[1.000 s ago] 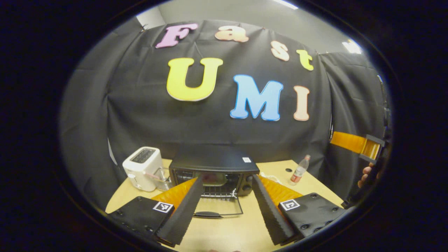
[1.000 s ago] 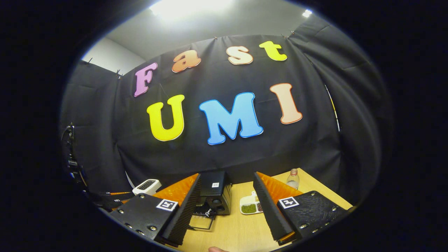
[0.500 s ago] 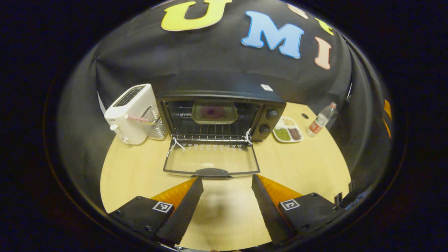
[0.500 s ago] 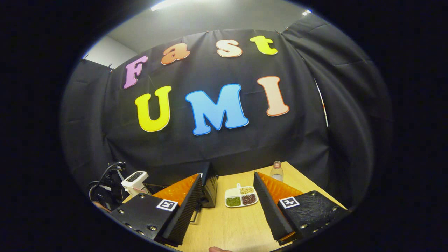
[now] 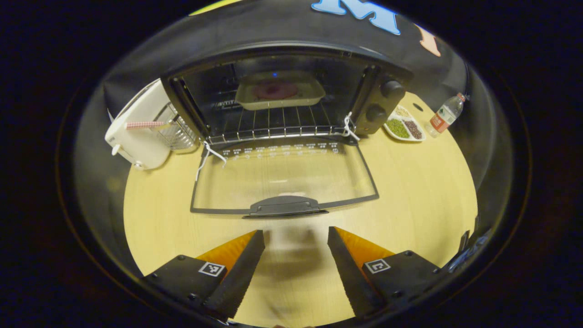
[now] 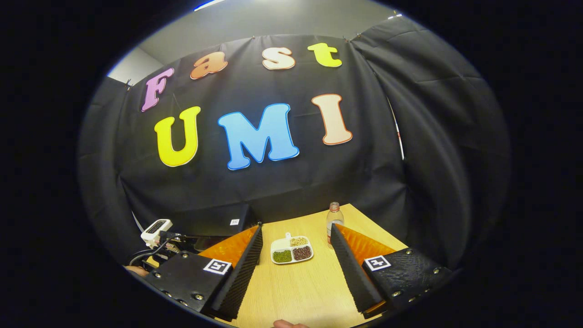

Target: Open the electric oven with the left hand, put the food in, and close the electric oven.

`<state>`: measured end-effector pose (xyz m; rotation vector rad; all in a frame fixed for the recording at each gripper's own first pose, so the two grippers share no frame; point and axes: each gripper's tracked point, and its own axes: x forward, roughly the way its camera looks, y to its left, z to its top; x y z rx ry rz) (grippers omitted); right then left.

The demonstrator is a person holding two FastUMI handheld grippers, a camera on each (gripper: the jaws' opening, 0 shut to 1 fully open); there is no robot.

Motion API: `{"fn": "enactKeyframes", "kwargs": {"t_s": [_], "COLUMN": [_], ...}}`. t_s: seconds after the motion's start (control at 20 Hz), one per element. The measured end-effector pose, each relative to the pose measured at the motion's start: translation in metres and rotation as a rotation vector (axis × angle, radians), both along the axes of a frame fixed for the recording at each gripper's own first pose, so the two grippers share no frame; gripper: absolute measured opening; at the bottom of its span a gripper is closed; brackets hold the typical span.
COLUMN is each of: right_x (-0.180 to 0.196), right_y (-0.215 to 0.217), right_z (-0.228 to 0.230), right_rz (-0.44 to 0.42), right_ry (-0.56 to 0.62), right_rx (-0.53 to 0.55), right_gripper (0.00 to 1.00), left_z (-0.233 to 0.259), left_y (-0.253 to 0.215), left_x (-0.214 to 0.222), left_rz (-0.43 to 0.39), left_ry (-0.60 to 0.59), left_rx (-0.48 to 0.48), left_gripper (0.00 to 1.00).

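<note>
Wood table [image 5: 410, 191], black cloth bkgd [image 6: 291, 182]

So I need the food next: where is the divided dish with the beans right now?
In the left gripper view the divided dish sits on the table right of the oven, between its knobs and the water bottle.

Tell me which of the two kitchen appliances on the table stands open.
The black electric oven: its glass door lies folded down flat on the table, showing the rack and a tray inside. The white toaster beside it has no door.
</note>
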<state>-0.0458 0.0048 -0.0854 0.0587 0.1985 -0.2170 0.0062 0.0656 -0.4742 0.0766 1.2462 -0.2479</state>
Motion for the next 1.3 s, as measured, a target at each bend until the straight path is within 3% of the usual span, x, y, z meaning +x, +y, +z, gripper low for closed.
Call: {"fn": "enactKeyframes", "kwargs": {"t_s": [0.05, 0.15, 0.2, 0.35, 0.6, 0.7, 0.95, 1.0, 1.15, 1.25, 1.3], "right_x": [0.001, 0.003, 0.005, 0.008, 0.009, 0.01, 0.016, 0.016, 0.018, 0.02, 0.019], "right_y": [0.001, 0.002, 0.004, 0.006, 0.0, -0.005, -0.004, -0.003, 0.002, 0.005, 0.005], "right_z": [0.001, 0.001, 0.001, -0.001, -0.006, -0.008, -0.013, -0.014, -0.013, -0.012, -0.011], "right_rz": [-0.002, -0.005, -0.006, -0.008, -0.023, -0.037, -0.034, -0.029, -0.008, -0.002, -0.003], "right_ry": [0.001, -0.001, -0.001, 0.006, 0.026, 0.027, 0.038, 0.039, 0.04, 0.04, 0.036], "right_rx": [-0.007, -0.011, -0.011, -0.008, -0.006, 0.004, 0.027, 0.023, 0.017, 0.025, 0.024], "right_gripper": [0.91, 0.91, 0.91, 0.91, 0.91, 0.91, 0.91, 0.91, 0.91, 0.91, 0.91], "left_z": [-0.006, -0.015, -0.021, -0.031, -0.044, -0.043, -0.036, -0.032, -0.02, -0.014, -0.012], "left_y": [0.001, 0.0, 0.001, 0.004, 0.008, 0.008, 0.008, 0.008, 0.008, 0.009, 0.009], "left_x": [0.001, 0.0, 0.001, 0.01, 0.015, 0.016, 0.016, 0.015, 0.015, 0.014, 0.014], "left_rz": [-0.006, 0.004, 0.012, 0.033, 0.037, 0.035, 0.038, 0.038, 0.047, 0.041, 0.043], "left_ry": [0.011, 0.042, 0.055, 0.066, 0.087, 0.089, 0.066, 0.058, 0.03, 0.017, 0.013], "left_rx": [0.008, -0.002, -0.004, -0.004, 0.018, 0.022, 0.016, 0.013, 0.004, 0.002, -0.001], "left_gripper": [1.0, 0.91, 0.91, 1.0, 0.96, 1.0, 0.91, 0.95, 0.95, 1.0, 0.95]}}
